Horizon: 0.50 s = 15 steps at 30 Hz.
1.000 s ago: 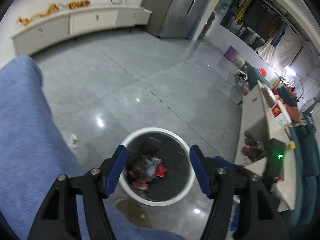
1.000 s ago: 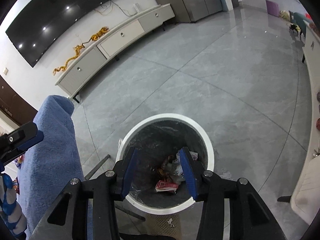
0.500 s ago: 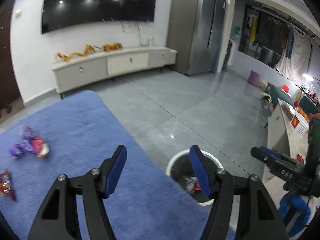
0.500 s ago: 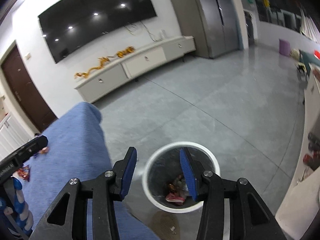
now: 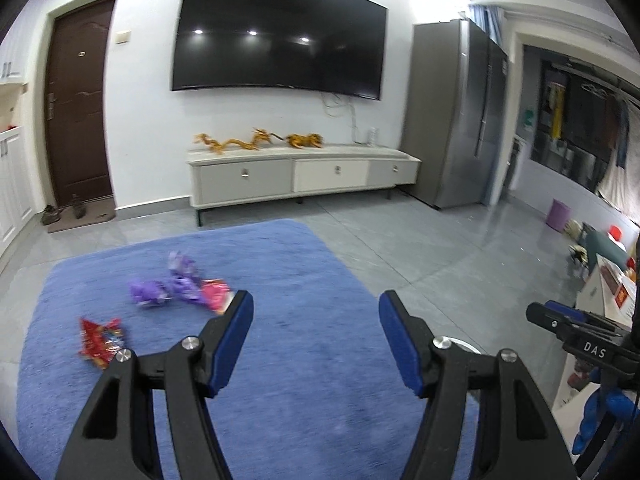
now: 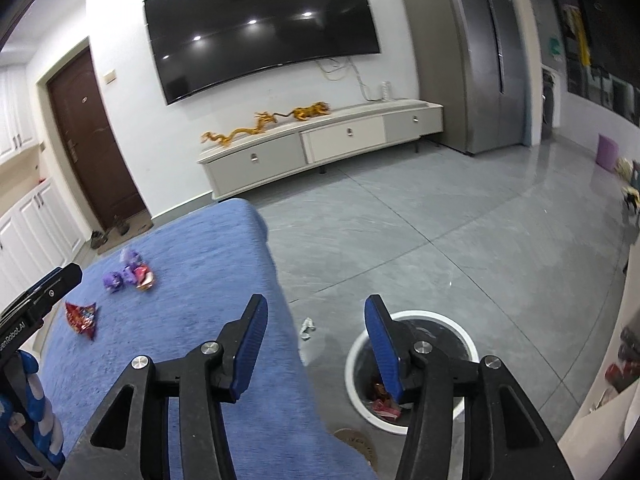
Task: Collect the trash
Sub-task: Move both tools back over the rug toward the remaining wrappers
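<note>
Several snack wrappers [image 5: 176,292] lie uncollected on the blue cloth [image 5: 304,360], at ten o'clock from the left gripper [image 5: 316,340]. Both it and the right gripper [image 6: 316,346] gape wide, empty. Some trash sits in the white bin [image 6: 412,372] at four o'clock.

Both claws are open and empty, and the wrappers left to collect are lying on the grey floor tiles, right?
Not quite. Both claws, left and right, are open and empty, but the red wrapper and purple wrappers lie on the blue cloth, not the floor tiles. The left wrist view shows it.
</note>
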Motion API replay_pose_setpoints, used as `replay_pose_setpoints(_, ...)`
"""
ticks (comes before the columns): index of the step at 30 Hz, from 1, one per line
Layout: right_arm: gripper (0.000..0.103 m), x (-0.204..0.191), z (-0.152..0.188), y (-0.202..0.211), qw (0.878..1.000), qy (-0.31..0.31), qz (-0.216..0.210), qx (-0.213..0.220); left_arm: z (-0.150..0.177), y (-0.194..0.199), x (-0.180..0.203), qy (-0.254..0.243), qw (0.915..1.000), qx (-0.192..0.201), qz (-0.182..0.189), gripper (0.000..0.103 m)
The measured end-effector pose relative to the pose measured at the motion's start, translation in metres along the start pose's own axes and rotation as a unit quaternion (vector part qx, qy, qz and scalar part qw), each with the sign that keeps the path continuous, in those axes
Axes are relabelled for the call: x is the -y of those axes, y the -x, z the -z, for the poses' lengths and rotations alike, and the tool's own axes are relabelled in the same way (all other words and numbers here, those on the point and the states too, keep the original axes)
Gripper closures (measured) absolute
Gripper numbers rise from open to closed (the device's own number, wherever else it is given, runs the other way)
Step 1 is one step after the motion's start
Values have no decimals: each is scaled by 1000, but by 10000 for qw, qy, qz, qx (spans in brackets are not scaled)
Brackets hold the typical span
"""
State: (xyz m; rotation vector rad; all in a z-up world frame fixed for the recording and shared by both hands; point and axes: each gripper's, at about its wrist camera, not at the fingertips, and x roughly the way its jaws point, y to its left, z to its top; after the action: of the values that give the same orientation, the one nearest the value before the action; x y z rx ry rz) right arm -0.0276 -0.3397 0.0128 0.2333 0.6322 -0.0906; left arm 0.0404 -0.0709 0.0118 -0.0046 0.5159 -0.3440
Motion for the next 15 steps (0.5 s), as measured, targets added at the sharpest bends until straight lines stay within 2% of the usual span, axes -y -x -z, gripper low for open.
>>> replay_pose_setpoints(4, 54, -27, -2, -2, 9997, 220, -45, -23, 7, 13, -28, 143, 9997, 94, -195, 40)
replay_pose_setpoints(15, 54, -91, -3, -12, 9974, 713, -109, -84, 19, 30, -89, 514, 9977, 146, -420, 40)
